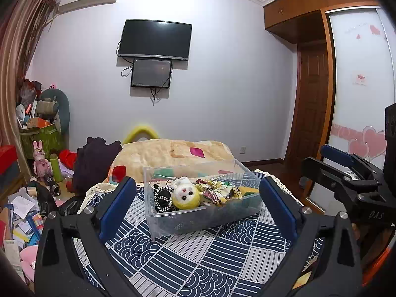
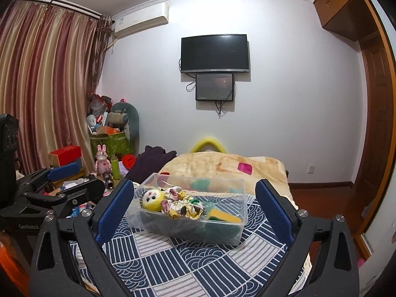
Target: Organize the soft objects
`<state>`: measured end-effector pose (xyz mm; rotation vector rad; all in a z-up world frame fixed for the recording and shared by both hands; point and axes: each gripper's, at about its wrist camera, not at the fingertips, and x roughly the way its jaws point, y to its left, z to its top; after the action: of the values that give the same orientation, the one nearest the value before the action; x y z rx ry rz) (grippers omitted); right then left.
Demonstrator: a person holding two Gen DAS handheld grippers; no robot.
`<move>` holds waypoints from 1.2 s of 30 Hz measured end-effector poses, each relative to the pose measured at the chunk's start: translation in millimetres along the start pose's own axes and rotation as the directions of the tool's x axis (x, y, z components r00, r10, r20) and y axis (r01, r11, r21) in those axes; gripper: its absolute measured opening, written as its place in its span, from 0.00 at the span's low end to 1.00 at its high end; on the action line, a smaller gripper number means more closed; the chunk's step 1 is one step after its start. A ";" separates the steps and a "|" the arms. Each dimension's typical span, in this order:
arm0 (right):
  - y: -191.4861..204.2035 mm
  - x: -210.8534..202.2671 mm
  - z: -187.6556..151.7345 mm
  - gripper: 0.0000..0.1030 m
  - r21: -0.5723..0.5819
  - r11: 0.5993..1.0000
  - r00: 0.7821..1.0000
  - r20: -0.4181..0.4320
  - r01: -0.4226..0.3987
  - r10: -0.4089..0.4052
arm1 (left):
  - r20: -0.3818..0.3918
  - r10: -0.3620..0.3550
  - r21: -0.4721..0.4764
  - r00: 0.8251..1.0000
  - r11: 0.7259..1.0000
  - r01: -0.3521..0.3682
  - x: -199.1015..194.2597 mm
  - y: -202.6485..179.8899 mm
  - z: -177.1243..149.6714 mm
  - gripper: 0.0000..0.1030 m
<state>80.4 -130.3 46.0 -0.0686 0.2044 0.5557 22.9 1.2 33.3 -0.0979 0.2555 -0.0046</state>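
A clear plastic bin stands on a navy and white patterned cloth. Inside lie a small yellow and white plush doll, a floral scrunchie, a black and white braided band and a yellow and green sponge. My left gripper is open and empty, its fingers either side of the bin, short of it. My right gripper is open and empty, likewise in front of the bin.
A beige blanket lies behind the bin. A dark garment lies at its left. Clutter, a pink rabbit toy and papers fill the floor at left. Wardrobe and door stand at right.
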 end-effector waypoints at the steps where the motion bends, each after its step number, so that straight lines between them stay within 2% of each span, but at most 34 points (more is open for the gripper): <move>1: -0.5 -0.7 -1.4 0.96 0.002 1.000 1.000 0.000 0.000 0.000 | 0.000 0.000 0.002 1.000 1.000 0.000 0.0 -0.4 -0.1 0.98; 36: -11.9 -4.7 0.2 0.96 0.057 0.998 1.000 0.005 -0.009 0.009 | 0.008 0.000 0.015 1.000 1.000 0.000 -8.7 -7.7 -0.8 1.00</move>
<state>82.8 -142.8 47.3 -0.0107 0.2158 0.5587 14.3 -6.3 35.5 -0.0832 0.2470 -0.0057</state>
